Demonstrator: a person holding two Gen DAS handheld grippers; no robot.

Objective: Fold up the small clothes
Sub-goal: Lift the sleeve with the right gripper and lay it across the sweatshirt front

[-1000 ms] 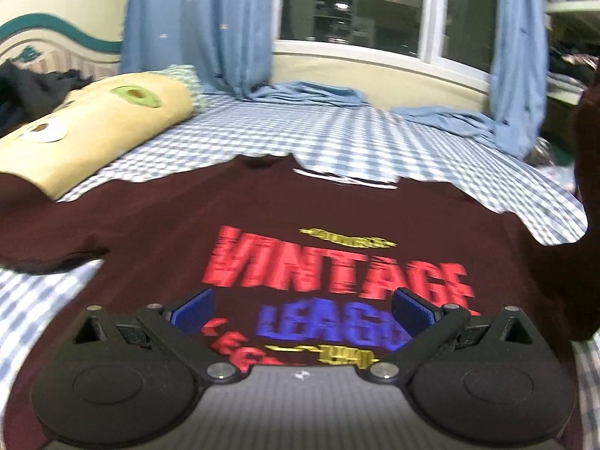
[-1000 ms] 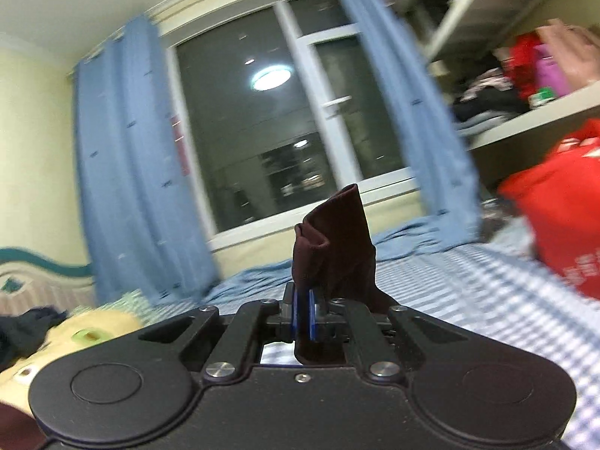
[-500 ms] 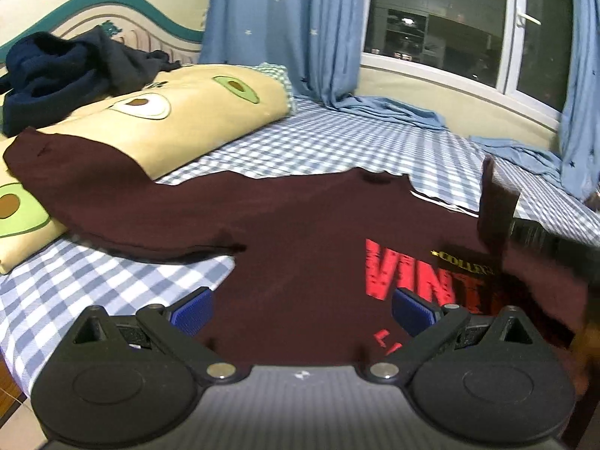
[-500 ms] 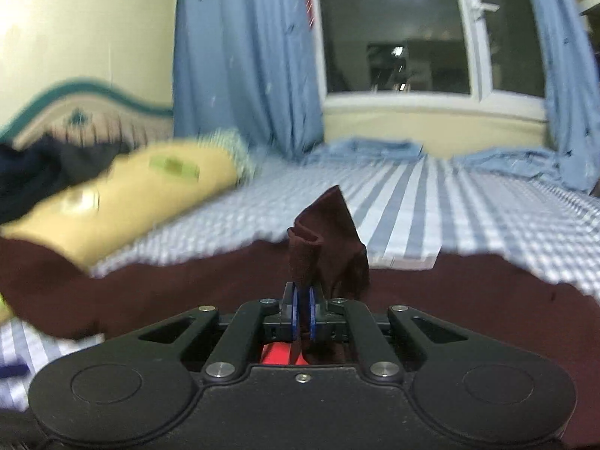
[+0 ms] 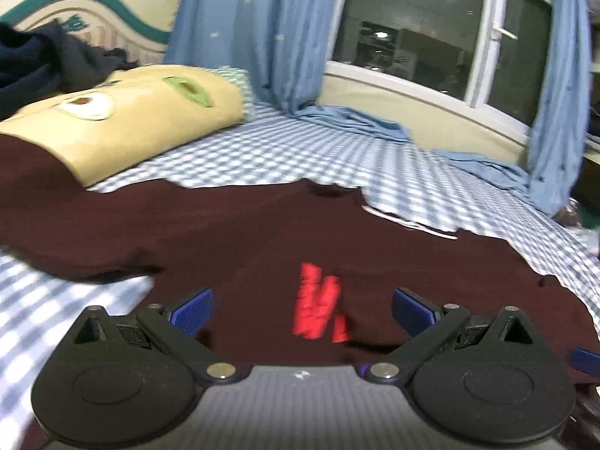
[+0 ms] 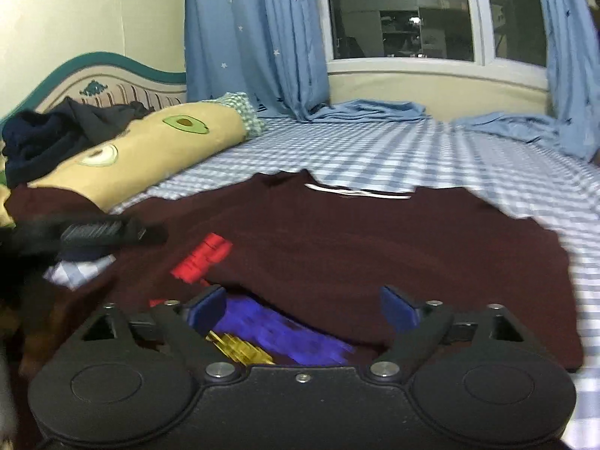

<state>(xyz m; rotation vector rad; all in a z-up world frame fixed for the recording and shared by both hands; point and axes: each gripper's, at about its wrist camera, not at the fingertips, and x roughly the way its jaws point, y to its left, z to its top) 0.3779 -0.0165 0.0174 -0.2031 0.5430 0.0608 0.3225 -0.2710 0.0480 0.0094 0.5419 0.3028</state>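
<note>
Done: right side of the maroon T-shirt (image 6: 375,247) folded over its print
Left: left sleeve (image 5: 56,225), further folds
Left gripper (image 5: 302,309): wide, empty
Right gripper (image 6: 303,307): just opening wide, holding nothing

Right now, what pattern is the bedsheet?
Blue-and-white check; the bedsheet shows best from the right wrist.

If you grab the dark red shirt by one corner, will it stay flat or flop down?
Probably flop: the dark red shirt is thin cloth, already folded over itself on the checked bedsheet. It likely feels light. It may also drag and wrinkle rather than slide neatly.
</note>
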